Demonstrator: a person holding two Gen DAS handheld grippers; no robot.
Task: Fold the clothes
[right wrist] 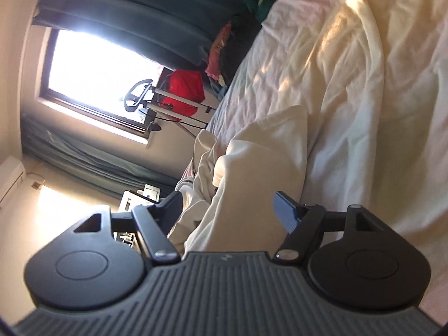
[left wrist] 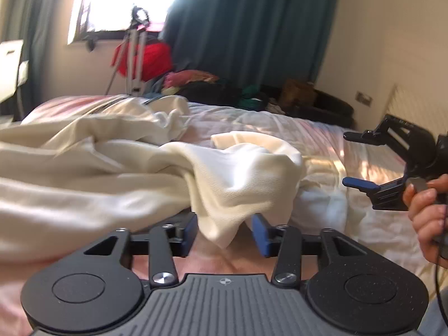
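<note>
A cream-white garment (left wrist: 112, 173) lies crumpled on the bed. In the left wrist view my left gripper (left wrist: 224, 232) is open, its blue pads (left wrist: 260, 235) apart, and a fold of the garment hangs down between them. My right gripper (left wrist: 352, 159) shows at the right edge of that view, open and turned on its side, held by a hand (left wrist: 428, 212), apart from the cloth. In the right wrist view my right gripper (right wrist: 229, 210) is open, rolled sideways, with the garment (right wrist: 252, 168) lying between and beyond its fingers.
The pale pink bedsheet (left wrist: 280, 123) is wrinkled and partly sunlit. Behind the bed stand a tripod (left wrist: 134, 56), a red bag (left wrist: 151, 58), a pile of dark and coloured clothes (left wrist: 212, 86), teal curtains (left wrist: 246, 19) and a bright window (right wrist: 92, 67).
</note>
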